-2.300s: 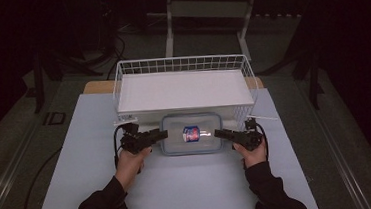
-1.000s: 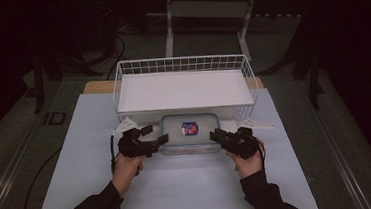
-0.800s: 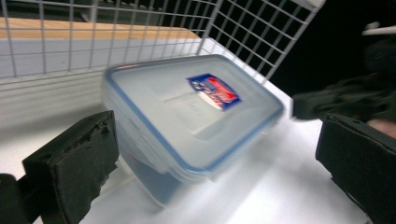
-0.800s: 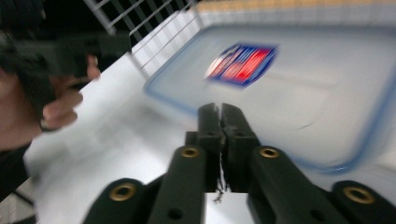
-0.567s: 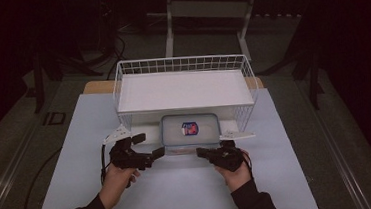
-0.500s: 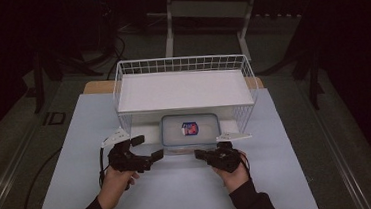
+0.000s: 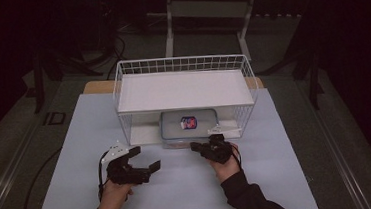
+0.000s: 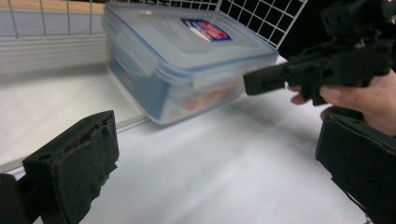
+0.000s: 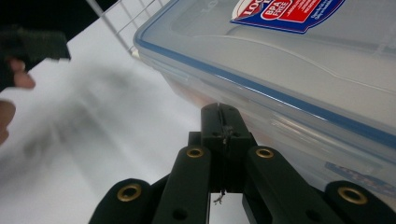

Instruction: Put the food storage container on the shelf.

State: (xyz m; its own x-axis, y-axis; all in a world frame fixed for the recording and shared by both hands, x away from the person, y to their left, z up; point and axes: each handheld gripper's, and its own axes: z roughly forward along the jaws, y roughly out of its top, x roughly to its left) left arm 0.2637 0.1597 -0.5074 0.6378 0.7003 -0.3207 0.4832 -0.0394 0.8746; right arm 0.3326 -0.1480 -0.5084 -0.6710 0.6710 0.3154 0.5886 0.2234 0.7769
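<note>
A clear plastic container [image 7: 189, 127] with a blue-rimmed lid and a red and blue label lies under the shelf of a white wire rack [image 7: 185, 89]. Its front end sticks out of the rack a little. My left gripper [image 7: 145, 159] hovers over the white mat to the container's front left, open and holding nothing. In the left gripper view its jaws stand wide apart around [image 8: 215, 172], with the container [image 8: 187, 56] ahead. My right gripper [image 7: 196, 147] is shut, and its tip [image 9: 222, 122] sits close against the container's front wall [image 9: 303, 70].
The rack stands on a white mat [image 7: 76, 143] over a wooden table, with wire walls at its sides and back. The other hand's gripper [image 8: 317, 70] crosses the left gripper view at the right. Dark floor, cables and stands surround the table.
The container has gone from in front of the rack to under its shelf. Both hands drew back toward the person. The left gripper swung away to the left; the right stays at the container's front.
</note>
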